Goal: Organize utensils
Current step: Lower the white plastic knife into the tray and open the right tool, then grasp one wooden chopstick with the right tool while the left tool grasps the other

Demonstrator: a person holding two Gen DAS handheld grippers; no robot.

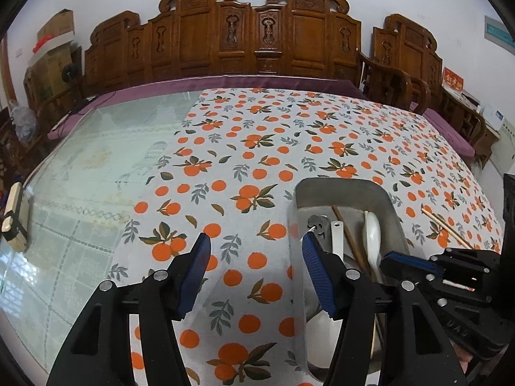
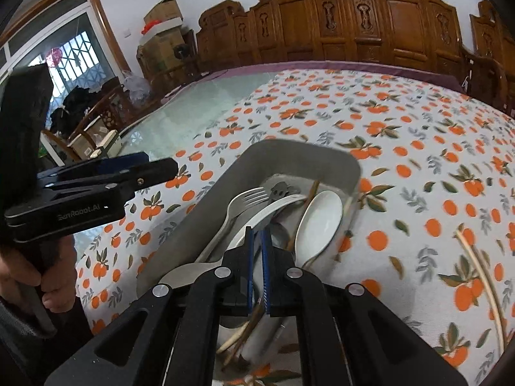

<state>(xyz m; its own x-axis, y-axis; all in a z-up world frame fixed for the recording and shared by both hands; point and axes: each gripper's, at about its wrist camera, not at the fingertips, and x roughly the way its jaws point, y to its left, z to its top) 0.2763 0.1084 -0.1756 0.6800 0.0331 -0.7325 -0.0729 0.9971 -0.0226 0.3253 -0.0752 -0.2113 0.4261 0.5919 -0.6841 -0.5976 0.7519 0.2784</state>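
Now left gripper (image 1: 256,271) wide, right gripper (image 2: 257,267) pinched over tray (image 2: 206,206)

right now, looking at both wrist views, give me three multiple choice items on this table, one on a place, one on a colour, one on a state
1. Where does the white ceramic spoon lie?
A. in the metal tray
B. on the bare glass
C. on a chair

2. What colour are the fruits printed on the tablecloth?
A. blue
B. orange
C. purple

3. How do the left tongs stand?
A. shut on a fork
B. shut on nothing
C. open, holding nothing

Answers:
1. A, the spoon rests inside the tray beside the metal fork.
2. B, orange fruits with leaves cover the cloth.
3. C, the left wrist view shows a wide gap between the blue pads, with only cloth between them. The right tongs stand nearly closed over the tray.
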